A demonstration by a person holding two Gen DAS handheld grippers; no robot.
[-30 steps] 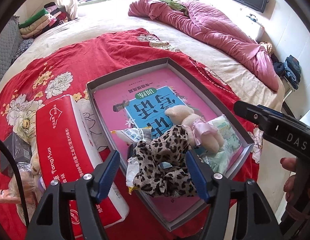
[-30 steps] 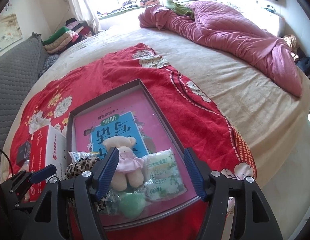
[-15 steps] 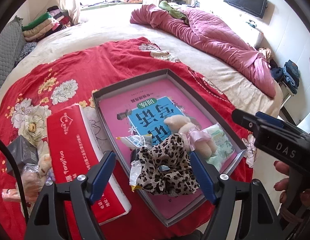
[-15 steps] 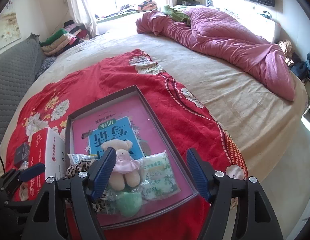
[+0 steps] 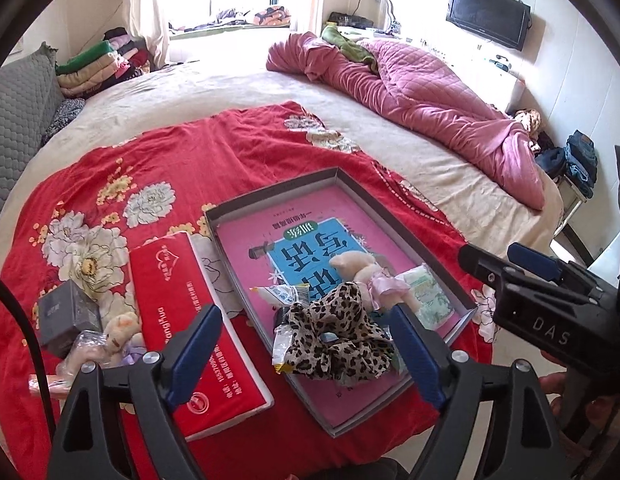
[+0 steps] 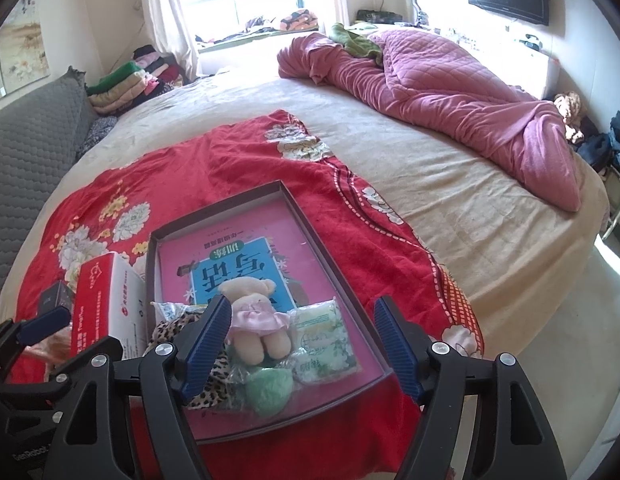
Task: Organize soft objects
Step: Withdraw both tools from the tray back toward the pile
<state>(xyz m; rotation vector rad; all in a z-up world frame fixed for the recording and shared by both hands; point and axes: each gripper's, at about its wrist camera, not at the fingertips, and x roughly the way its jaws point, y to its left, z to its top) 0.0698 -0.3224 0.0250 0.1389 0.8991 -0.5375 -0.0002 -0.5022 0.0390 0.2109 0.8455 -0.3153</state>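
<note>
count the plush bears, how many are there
2. One bear in a pink dress lies inside the tray; a second bear lies outside it, left of the red tissue pack. Others may be hidden.

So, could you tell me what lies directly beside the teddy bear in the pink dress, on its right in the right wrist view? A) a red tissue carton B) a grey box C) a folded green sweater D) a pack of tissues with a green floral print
D: the tissue pack lies against the bear inside the shallow box.
</note>
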